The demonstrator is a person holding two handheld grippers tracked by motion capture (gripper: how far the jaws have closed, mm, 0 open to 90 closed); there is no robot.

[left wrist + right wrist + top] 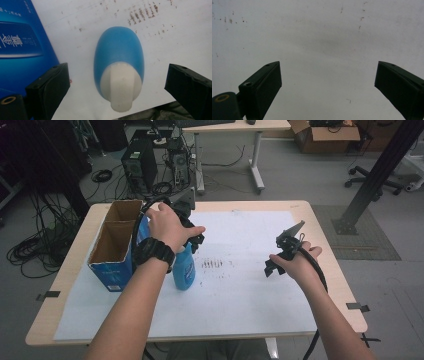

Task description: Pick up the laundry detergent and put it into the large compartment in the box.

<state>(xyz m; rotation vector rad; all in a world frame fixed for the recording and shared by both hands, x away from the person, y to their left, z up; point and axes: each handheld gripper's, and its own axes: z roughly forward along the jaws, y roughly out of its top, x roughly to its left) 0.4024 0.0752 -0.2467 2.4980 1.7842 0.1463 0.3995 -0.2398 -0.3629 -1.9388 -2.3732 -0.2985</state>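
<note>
While nothing is yet gripped, the right gripper [285, 251] is held at the near right above the white paper sheet [240, 290], its jaws spread wide and empty, apparently kept clear as a spare. Farther left, the left gripper [192, 237] is poised directly over the blue spray bottle [119, 53], which stands upright on the sheet just beside the blue cardboard box [114, 245]; its jaws are also wide open, straddling the white cap [121, 85] without contact, evidently aligned for a grasp from above. Beyond, the box's open compartments are seen empty, probably the bottle's destination.
</note>
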